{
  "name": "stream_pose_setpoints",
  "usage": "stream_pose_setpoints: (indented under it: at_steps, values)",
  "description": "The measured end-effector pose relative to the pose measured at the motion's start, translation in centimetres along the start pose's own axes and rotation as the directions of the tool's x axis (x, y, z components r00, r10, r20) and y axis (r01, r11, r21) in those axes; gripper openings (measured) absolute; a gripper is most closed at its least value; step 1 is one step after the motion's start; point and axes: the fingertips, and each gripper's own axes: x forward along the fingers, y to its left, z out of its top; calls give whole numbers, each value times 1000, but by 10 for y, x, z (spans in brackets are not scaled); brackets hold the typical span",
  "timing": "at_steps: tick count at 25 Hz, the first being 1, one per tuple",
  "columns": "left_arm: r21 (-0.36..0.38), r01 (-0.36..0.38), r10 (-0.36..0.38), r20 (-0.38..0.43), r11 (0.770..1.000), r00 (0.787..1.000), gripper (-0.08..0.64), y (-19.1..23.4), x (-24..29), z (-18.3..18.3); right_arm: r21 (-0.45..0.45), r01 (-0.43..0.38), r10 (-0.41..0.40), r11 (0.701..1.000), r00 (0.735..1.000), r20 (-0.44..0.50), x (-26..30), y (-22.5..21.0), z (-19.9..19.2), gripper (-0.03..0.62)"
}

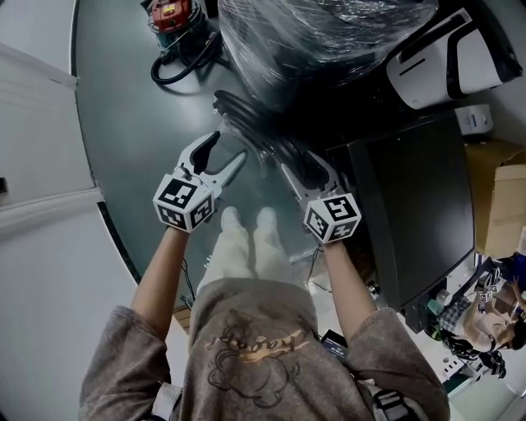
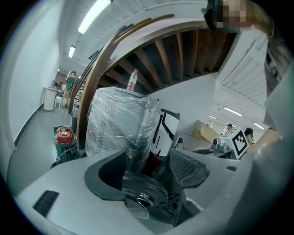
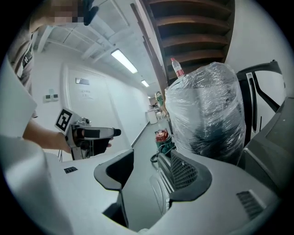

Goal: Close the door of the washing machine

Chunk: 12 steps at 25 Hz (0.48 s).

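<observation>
You are holding left tongs [image 1: 223, 154] and right tongs [image 1: 301, 169] apart, gripping nothing, at the open washing machine door [image 1: 256, 131]; a glancing push could slip off.

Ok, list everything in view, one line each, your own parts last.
washing machine: one, black, right of the grippers
door: one, dark rim with clear glass, swung open ahead of both grippers
bundle: one, dark under clear film, beyond the door
bottle: one, clear with red cap, showing above the bundle
vacuum: one, red, on the floor, far left
appliance: one, white and black, right of the bundle
cardboard box: one, brown, far right
floor: grey, underfoot
left gripper: one, white, jaws open, nothing gripped
right gripper: one, white, jaws open, nothing gripped
</observation>
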Motion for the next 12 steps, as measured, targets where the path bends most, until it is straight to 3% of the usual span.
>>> stream_pose_setpoints:
  at_steps: [6,12]
  values:
    - [38,24,-21,-67,999,998,285,28,50,-35,-33,2,-4,999,998,-66,44,-32,-28,222]
    - [29,39,-36,-107,999,994,291,64,93,-66,-40,-3,-2,999,992,-127,88,-61,-57,222]
